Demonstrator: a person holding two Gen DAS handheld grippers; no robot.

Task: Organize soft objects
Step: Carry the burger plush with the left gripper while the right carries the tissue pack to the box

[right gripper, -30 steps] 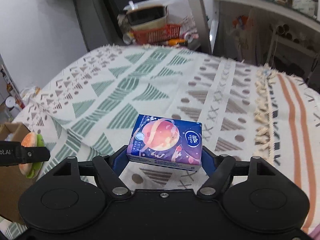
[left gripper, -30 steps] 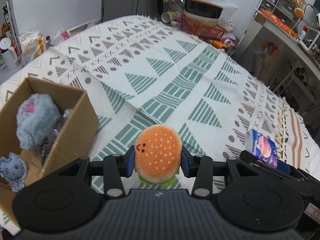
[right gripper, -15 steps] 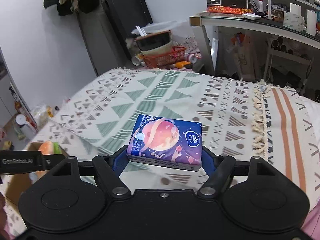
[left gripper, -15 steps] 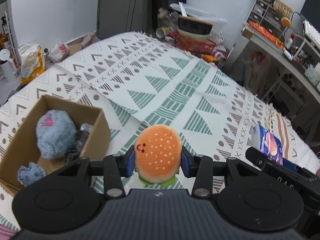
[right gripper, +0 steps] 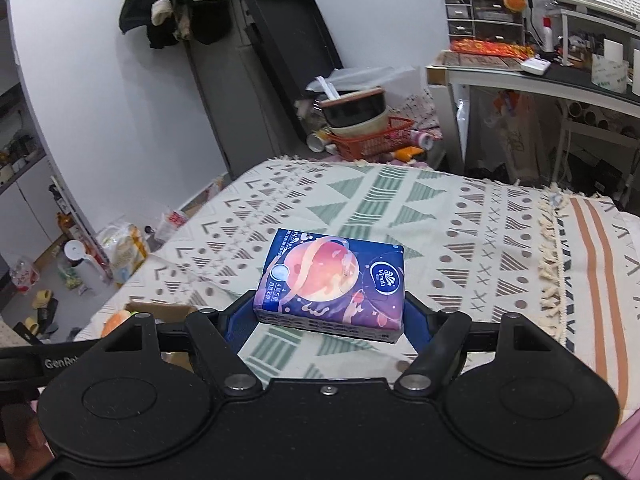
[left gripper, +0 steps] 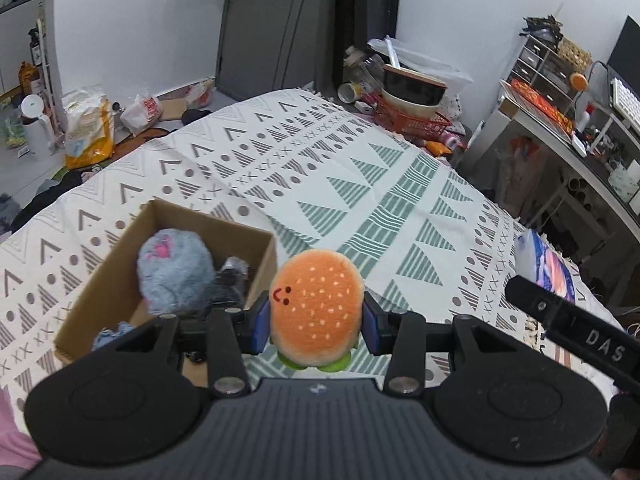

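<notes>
One cardboard box, left of and below the left tongs, holds two grey plush toys. These tongs clamp one burger plush, raised for dropping in. The right tongs grip one tissue pack above the bed.

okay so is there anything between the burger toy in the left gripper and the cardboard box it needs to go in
Nothing visible blocks it. The left gripper holds the burger toy just right of the cardboard box, whose top is open. A grey plush and a dark object beside it fill the far end; bare floor shows at the box's left.
</notes>
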